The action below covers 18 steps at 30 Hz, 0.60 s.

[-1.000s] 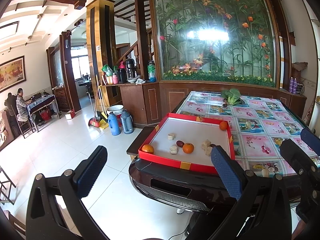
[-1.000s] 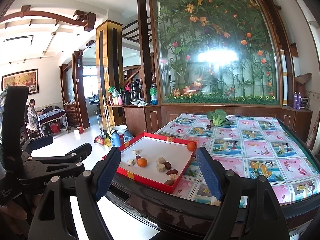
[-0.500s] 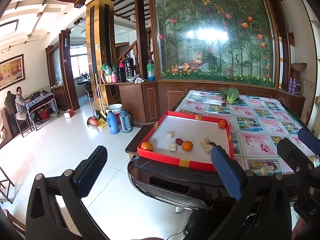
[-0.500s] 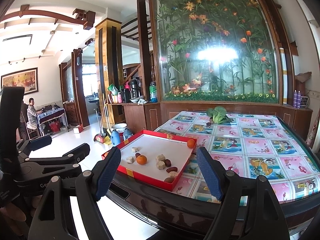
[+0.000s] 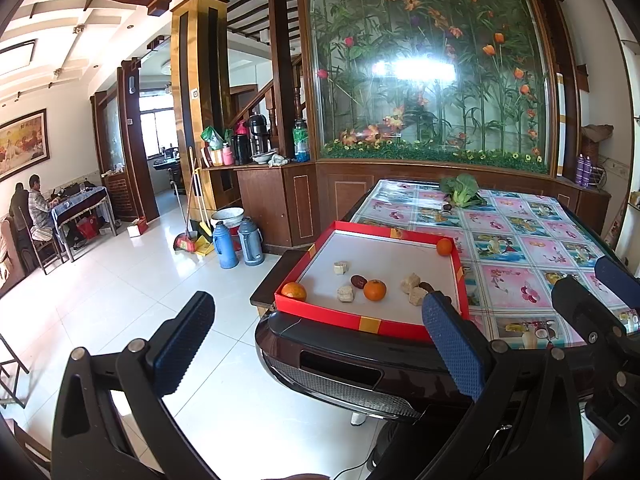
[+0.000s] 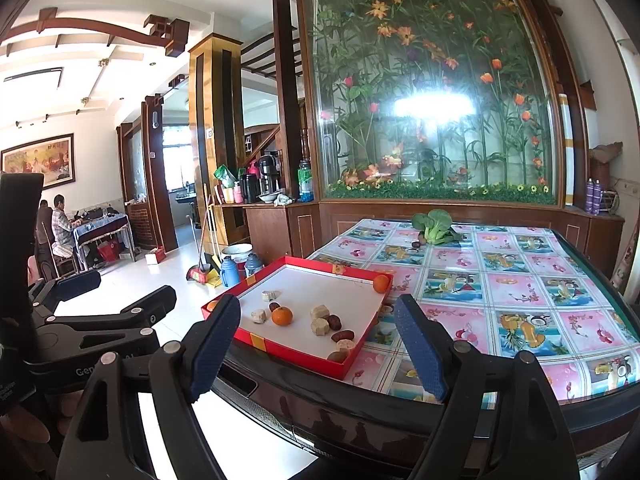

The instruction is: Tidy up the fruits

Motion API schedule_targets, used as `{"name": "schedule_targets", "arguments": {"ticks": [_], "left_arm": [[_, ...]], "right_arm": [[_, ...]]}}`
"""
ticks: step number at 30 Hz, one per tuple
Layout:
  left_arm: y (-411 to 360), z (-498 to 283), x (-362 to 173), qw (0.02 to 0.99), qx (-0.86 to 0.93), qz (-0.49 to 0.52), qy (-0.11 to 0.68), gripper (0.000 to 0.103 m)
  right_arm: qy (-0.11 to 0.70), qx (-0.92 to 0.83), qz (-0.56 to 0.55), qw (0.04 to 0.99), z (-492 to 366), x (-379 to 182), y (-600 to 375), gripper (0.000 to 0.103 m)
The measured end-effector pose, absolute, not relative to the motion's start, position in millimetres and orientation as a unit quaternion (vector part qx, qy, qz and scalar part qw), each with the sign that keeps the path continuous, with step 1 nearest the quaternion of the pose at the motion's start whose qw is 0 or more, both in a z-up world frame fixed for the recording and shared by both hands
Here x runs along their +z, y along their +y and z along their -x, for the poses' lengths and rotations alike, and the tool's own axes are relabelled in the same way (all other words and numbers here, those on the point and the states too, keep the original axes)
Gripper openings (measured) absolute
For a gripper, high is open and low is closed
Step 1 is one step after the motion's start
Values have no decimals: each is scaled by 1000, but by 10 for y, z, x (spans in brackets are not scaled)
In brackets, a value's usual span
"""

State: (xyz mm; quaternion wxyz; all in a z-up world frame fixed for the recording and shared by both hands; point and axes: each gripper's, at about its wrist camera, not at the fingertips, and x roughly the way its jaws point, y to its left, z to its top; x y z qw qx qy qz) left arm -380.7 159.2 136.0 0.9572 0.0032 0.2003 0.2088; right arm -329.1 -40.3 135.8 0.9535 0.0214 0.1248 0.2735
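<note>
- The table [image 6: 520, 280] with its flowered cloth fills the right of both views; its near edge is cut off by the gripper frames.
- The red tray [image 5: 372, 322] lies at the table's near left corner, and its near right corner is hidden in the left view behind a blue pad [image 5: 452, 344].
- The left gripper [image 5: 316, 344] is held short of the table, jaws wide apart, gripping nothing.
- The right gripper [image 6: 316, 344] is likewise spread wide and empty, before the table edge.
- The greens [image 6: 434, 228] lie at the far end of the table.
- Three oranges sit in the tray: one [image 5: 375, 290] mid-tray, one [image 5: 294, 292] at the near left corner, one [image 5: 444, 247] at the far right corner.
- Pale cubes [image 6: 320, 326] and dark dates [image 6: 343, 335] are scattered among them; what the cubes are cannot be told.
</note>
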Motion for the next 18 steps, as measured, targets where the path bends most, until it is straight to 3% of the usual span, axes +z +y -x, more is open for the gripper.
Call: {"name": "schedule_targets", "arguments": {"ticks": [18], "left_arm": [[1523,3528,1436,957,219,-27,190,103]], "right_arm": [[110,238,-43,964,2808,1725,-442,80]]}}
